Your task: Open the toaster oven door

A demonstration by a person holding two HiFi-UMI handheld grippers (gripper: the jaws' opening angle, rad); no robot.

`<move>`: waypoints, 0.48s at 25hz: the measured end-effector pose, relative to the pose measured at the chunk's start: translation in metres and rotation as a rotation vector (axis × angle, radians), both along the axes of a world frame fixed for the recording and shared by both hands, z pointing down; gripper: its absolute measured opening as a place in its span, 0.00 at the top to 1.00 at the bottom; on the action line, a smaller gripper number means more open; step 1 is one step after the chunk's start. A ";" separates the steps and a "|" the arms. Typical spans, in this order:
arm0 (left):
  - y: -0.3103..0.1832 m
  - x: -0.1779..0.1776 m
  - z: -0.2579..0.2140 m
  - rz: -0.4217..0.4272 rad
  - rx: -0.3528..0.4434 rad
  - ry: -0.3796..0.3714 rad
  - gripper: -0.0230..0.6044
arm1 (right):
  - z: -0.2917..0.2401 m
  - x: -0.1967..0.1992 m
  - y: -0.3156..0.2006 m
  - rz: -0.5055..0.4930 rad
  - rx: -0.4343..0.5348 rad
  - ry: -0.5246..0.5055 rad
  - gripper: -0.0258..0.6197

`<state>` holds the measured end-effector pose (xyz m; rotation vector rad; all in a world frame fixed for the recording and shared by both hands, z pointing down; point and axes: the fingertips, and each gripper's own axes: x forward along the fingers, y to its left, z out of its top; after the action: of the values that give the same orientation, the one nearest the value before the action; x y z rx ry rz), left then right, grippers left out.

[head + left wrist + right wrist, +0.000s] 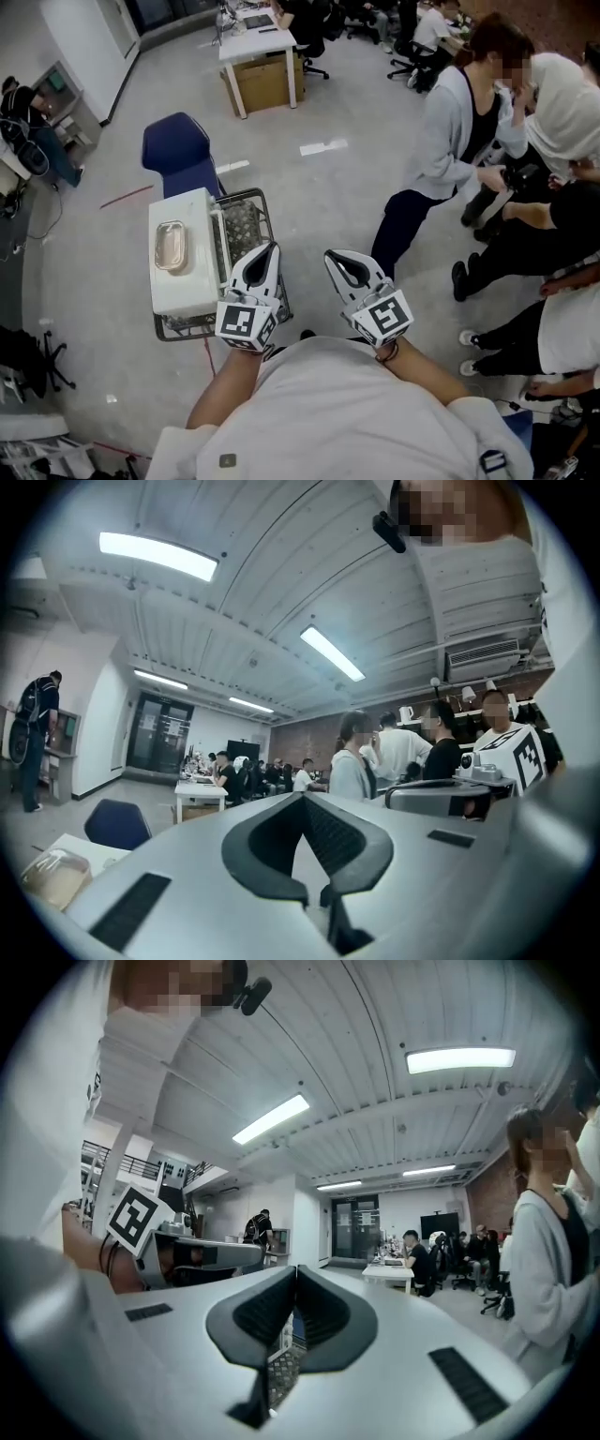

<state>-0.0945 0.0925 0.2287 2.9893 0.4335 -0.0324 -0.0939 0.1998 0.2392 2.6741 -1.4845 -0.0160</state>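
I held both grippers level and side by side, close in front of my chest. I judged this a carrying pose, since the door had not yet been touched. The left gripper (272, 247) was closed on nothing, and so was the right gripper (330, 255). The white toaster oven (183, 253) sat on a wire cart (187, 328) just left of the left gripper's tips, with a metal tray (171, 246) on its top. I could not tell which face held the door.
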 end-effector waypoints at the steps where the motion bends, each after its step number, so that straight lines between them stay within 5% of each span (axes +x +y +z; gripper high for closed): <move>1: -0.011 0.008 0.002 -0.017 -0.001 -0.002 0.94 | 0.003 0.009 -0.012 -0.019 -0.001 -0.002 0.93; 12: -0.110 0.032 0.035 -0.246 -0.003 -0.039 0.94 | 0.029 0.061 -0.118 -0.255 0.003 -0.025 0.93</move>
<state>-0.0628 -0.0179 0.2635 3.0152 0.0595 0.0033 -0.0332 0.0814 0.2684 2.4763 -1.8236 -0.0005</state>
